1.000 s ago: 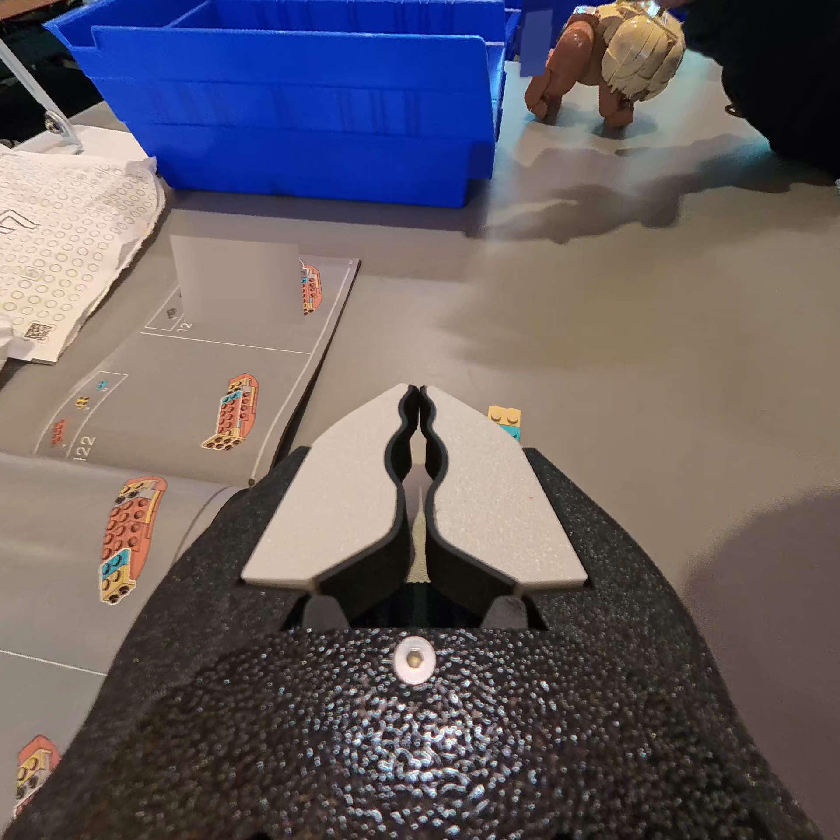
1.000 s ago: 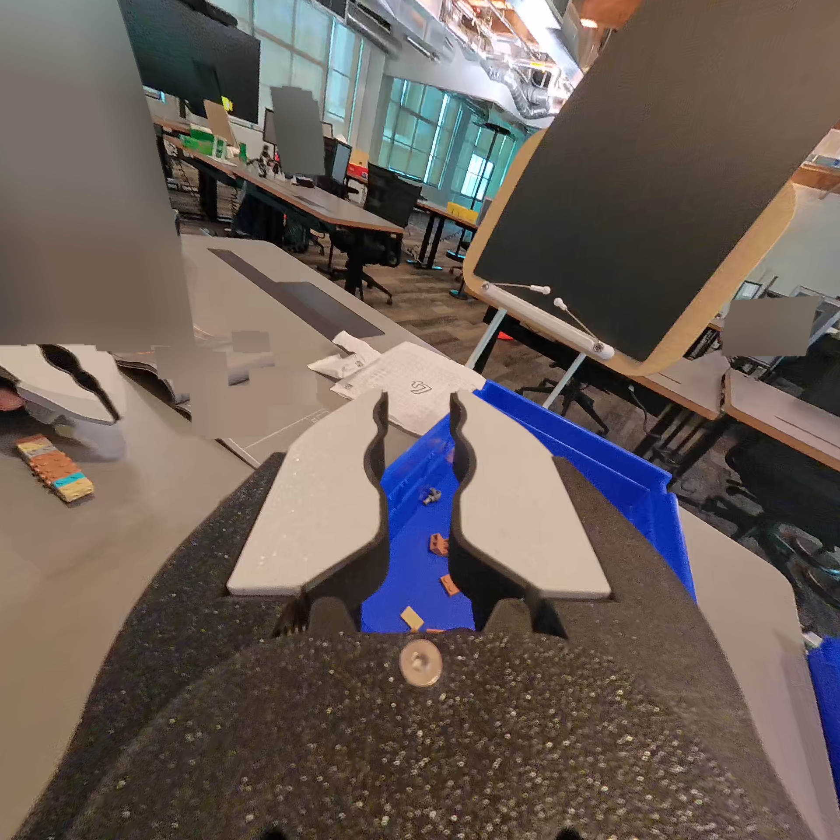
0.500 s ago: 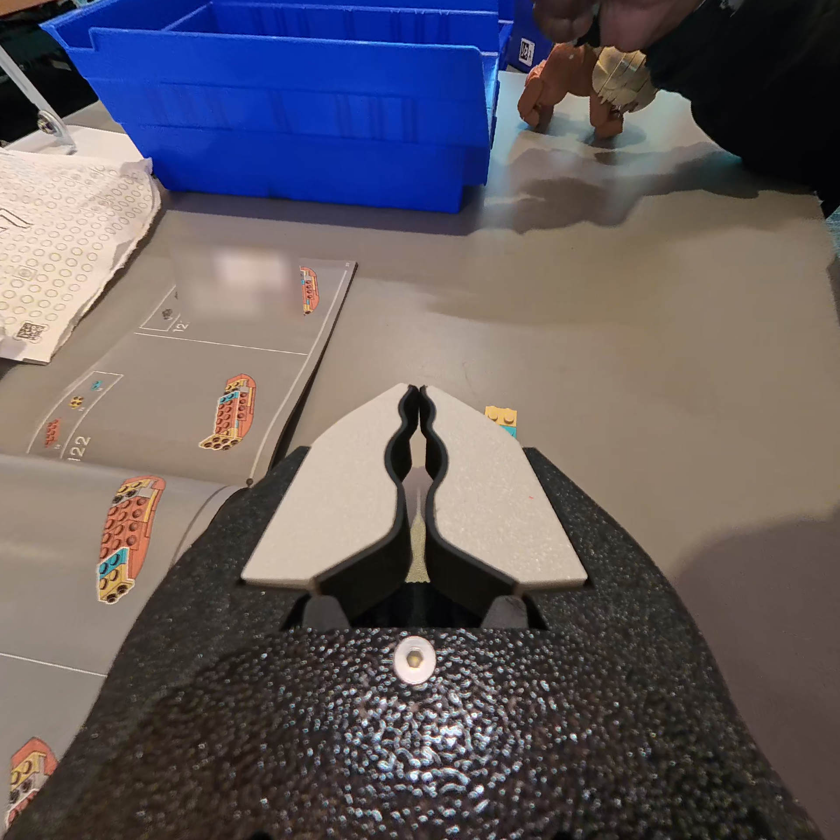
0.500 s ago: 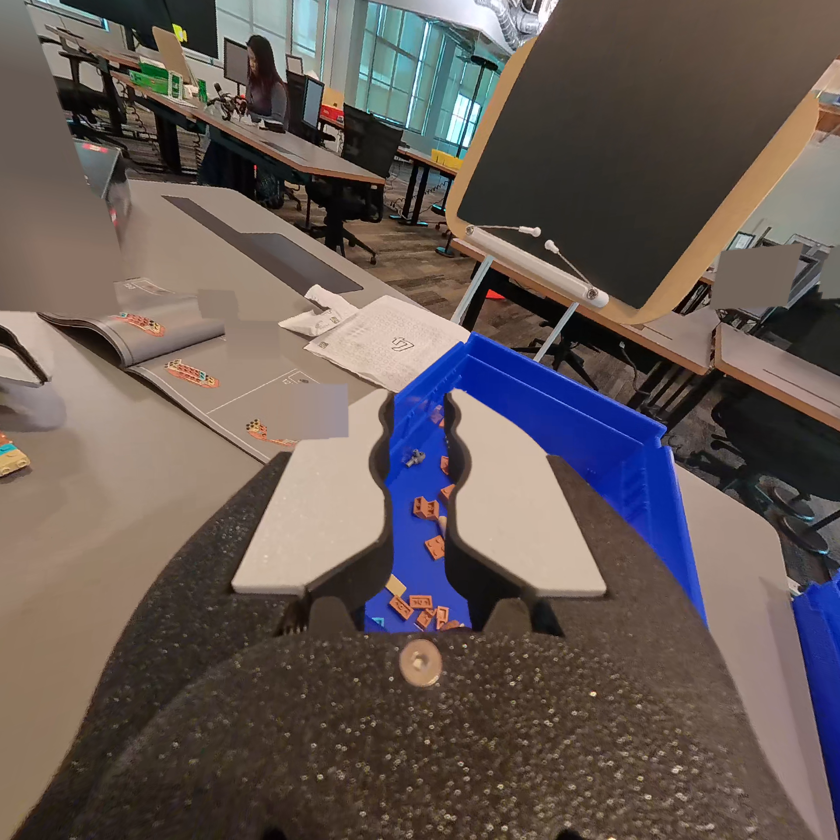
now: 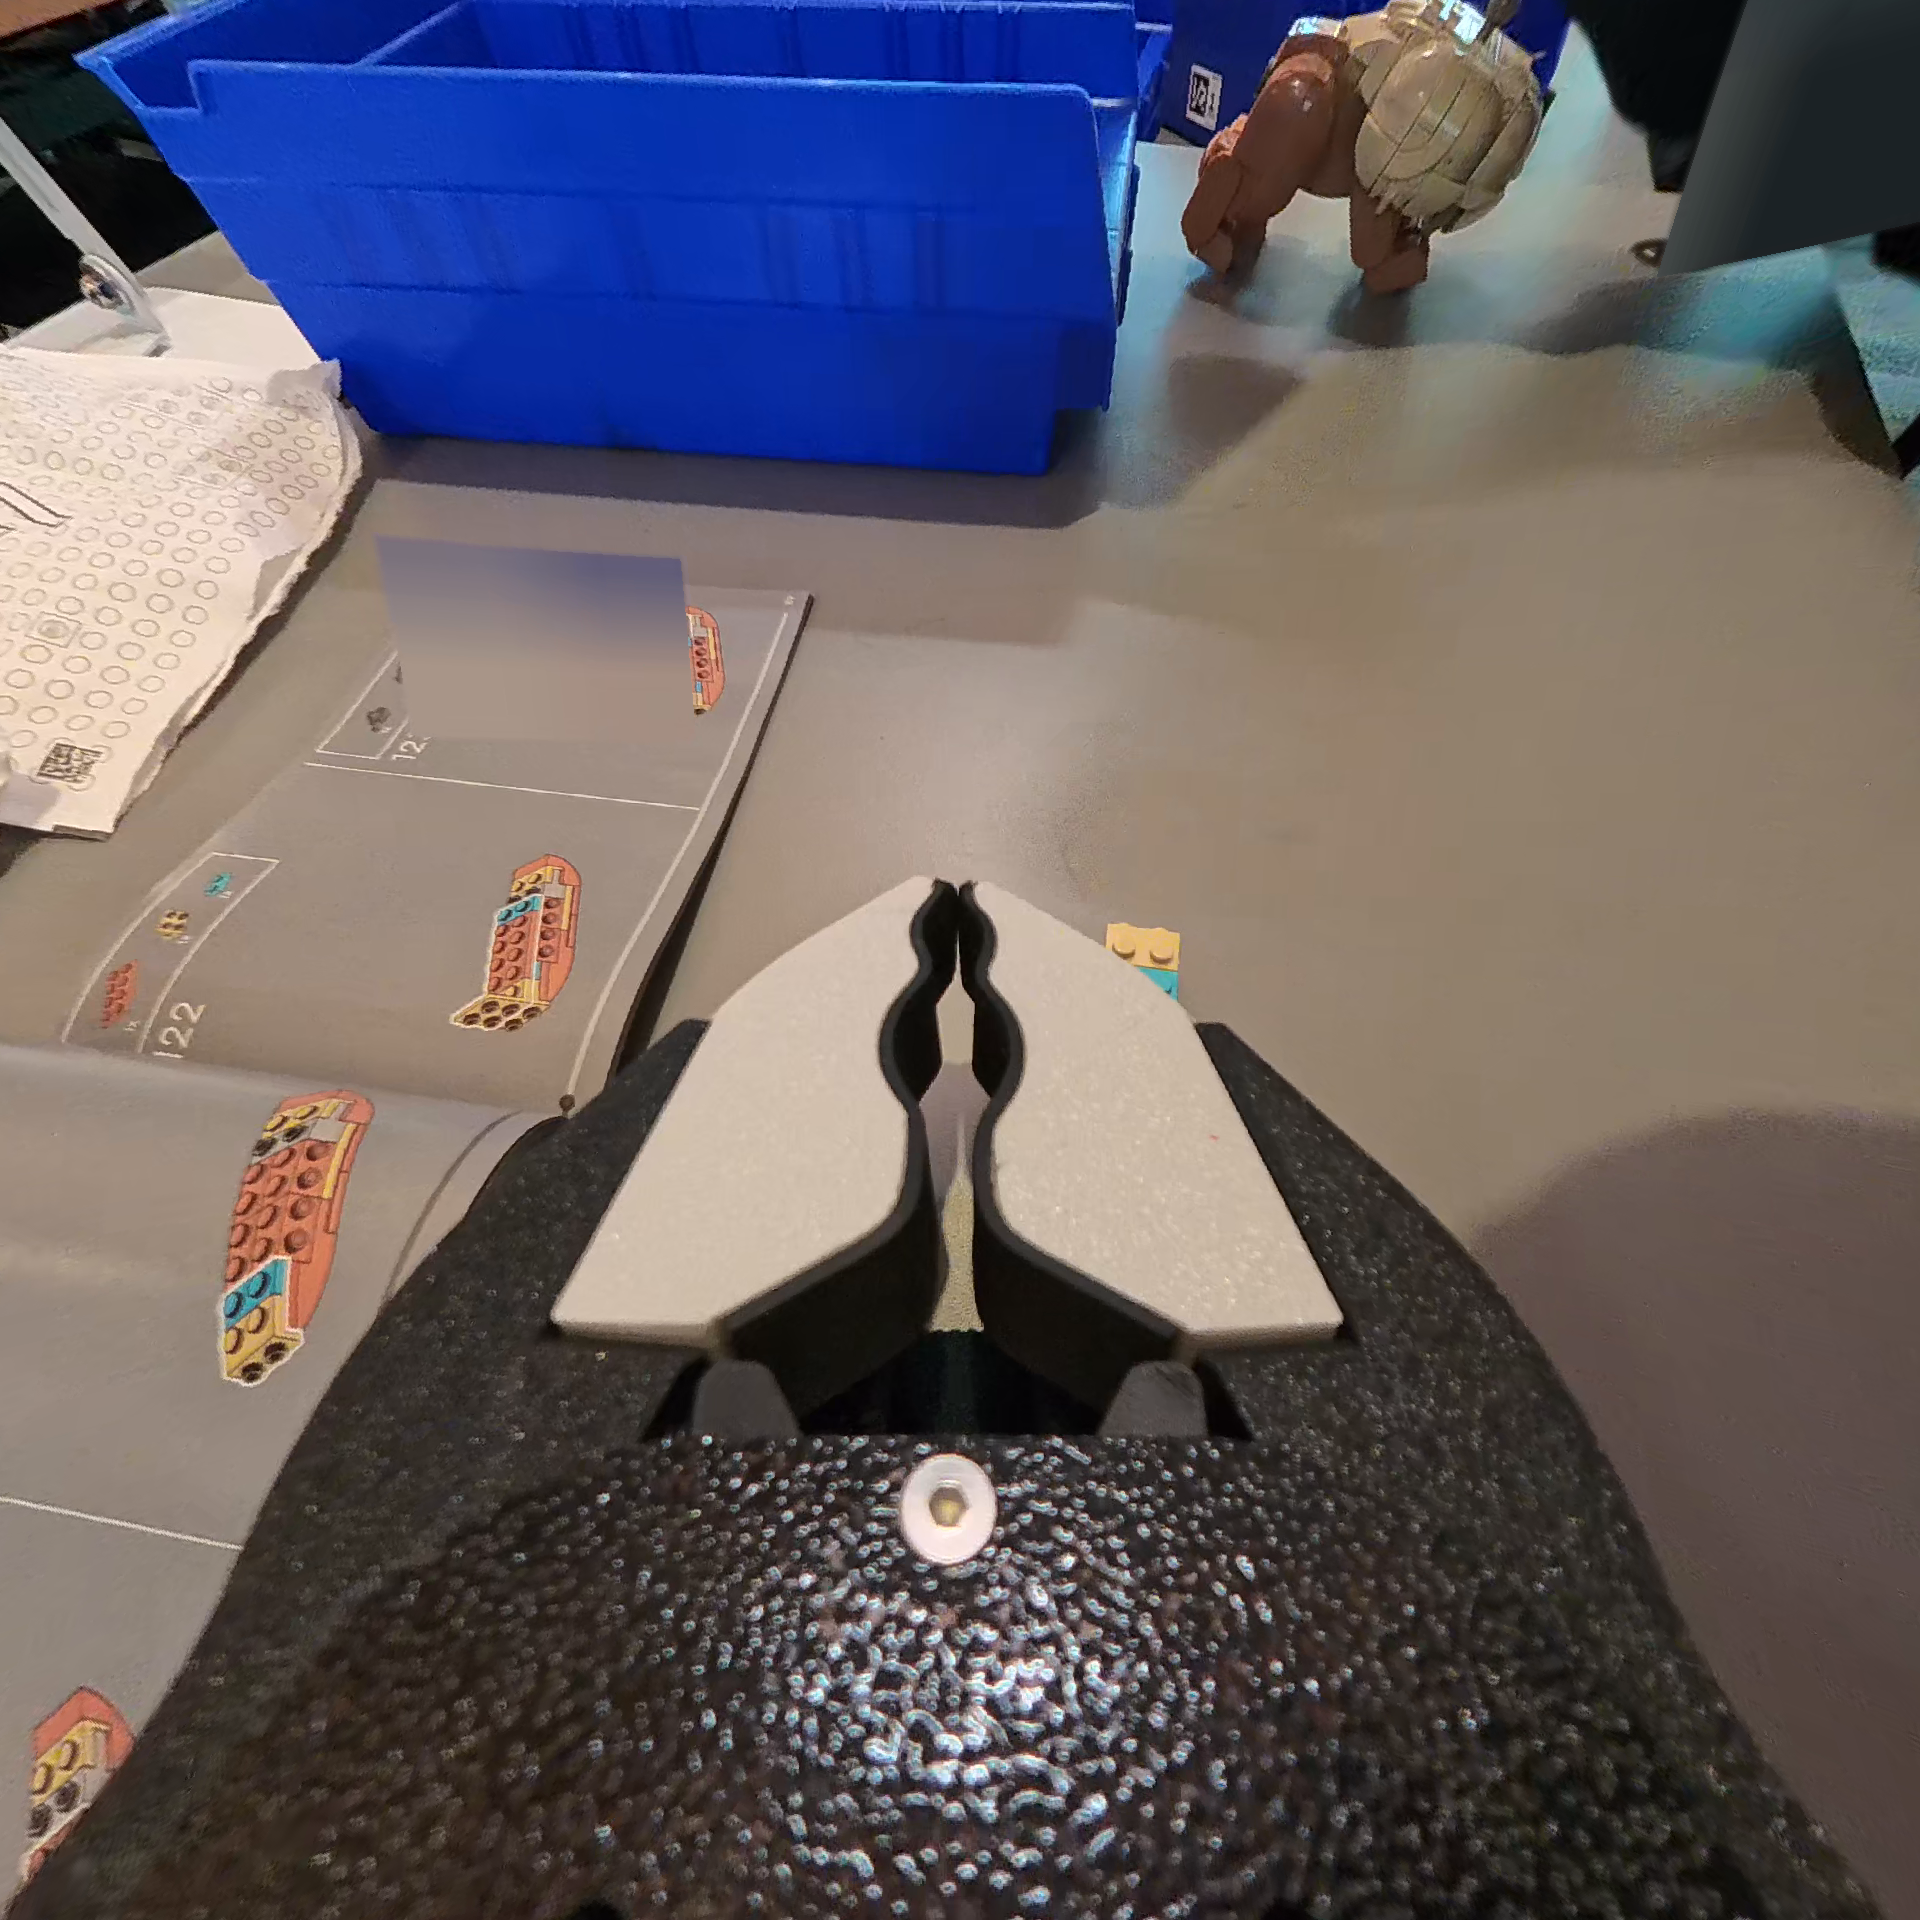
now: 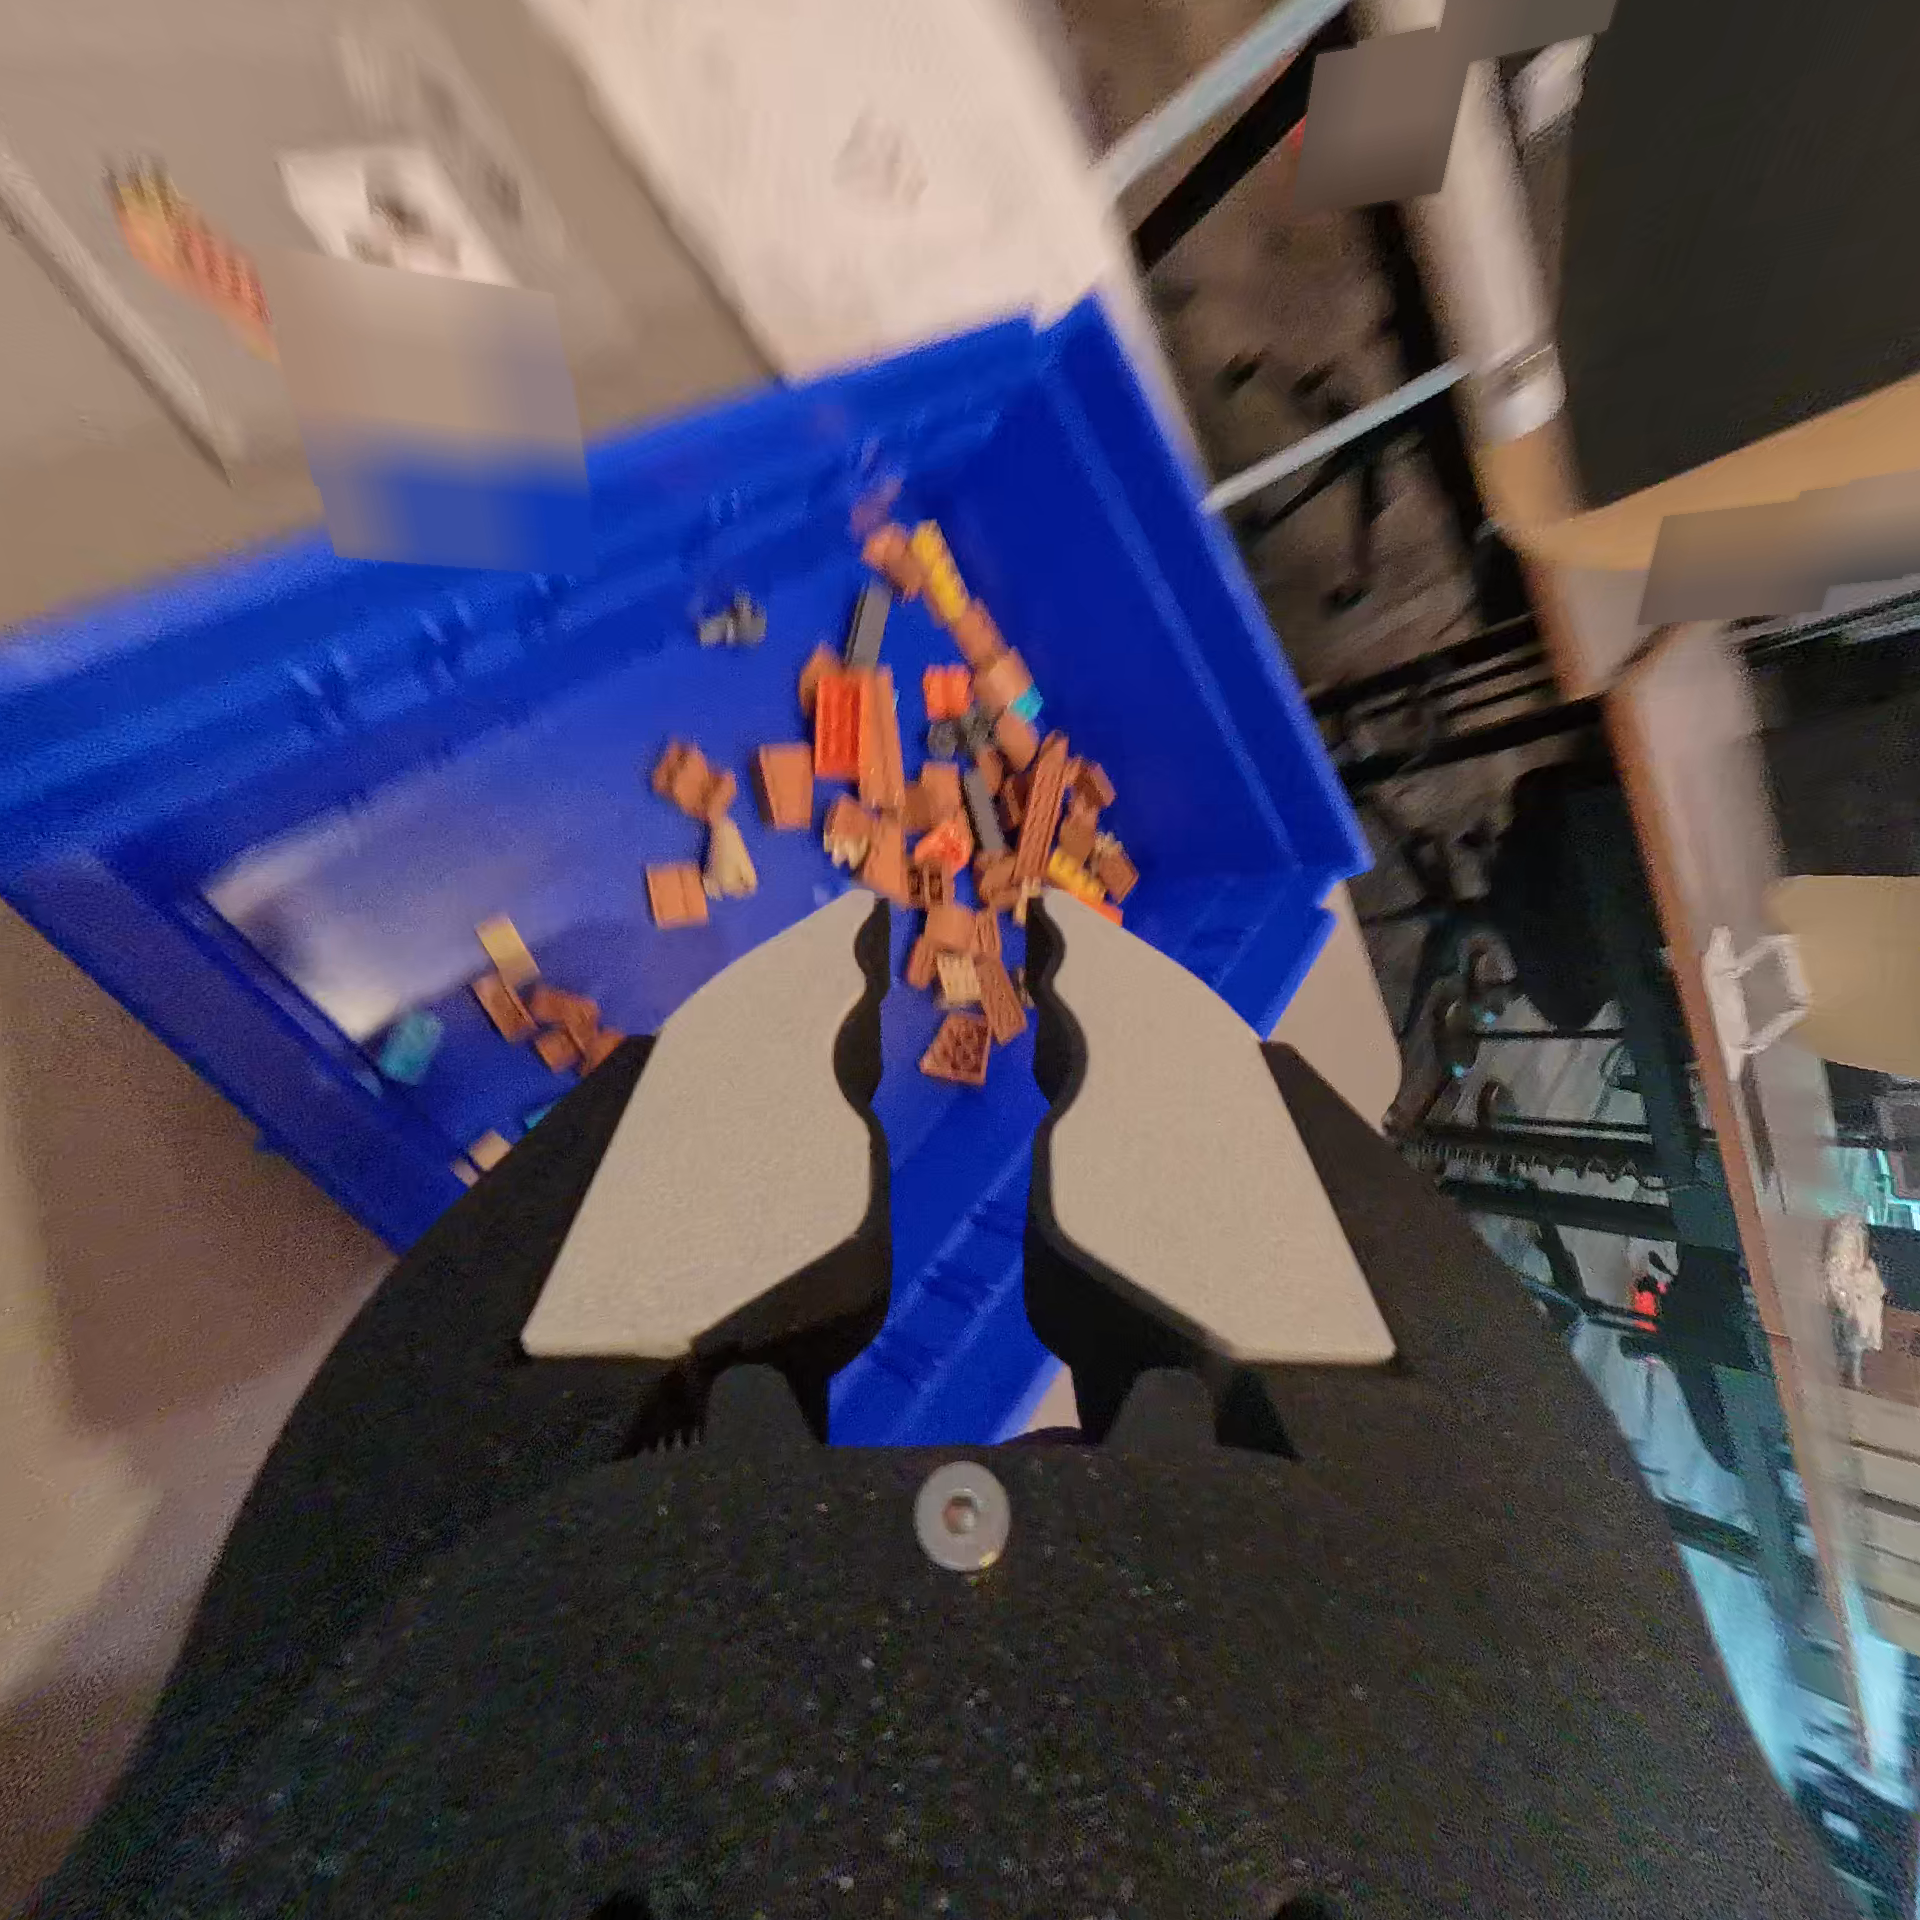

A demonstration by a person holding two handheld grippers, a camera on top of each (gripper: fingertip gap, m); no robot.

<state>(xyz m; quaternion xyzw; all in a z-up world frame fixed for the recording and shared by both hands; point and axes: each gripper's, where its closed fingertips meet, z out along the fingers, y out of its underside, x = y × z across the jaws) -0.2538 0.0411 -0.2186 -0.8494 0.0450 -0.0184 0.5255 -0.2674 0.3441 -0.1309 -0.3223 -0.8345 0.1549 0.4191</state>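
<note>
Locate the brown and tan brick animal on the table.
In the left wrist view, the brick animal stands on the table at upper right, just right of the blue bin.

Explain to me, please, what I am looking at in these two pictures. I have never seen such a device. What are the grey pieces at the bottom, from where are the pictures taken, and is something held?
Each picture comes from a camera mounted on a hand-held gripper, looking forward along its two grey fingers; a person holds one gripper in each hand.

In the left wrist view, the left gripper is shut and holds nothing. It sits low over a grey table, beside an open instruction booklet. A small yellow and teal brick piece lies just right of its fingers. Farther off stand a blue bin and a brown and tan brick animal.

In the blurred right wrist view, the right gripper is open above a blue bin of loose, mostly brown bricks. It grips none of them.
</note>
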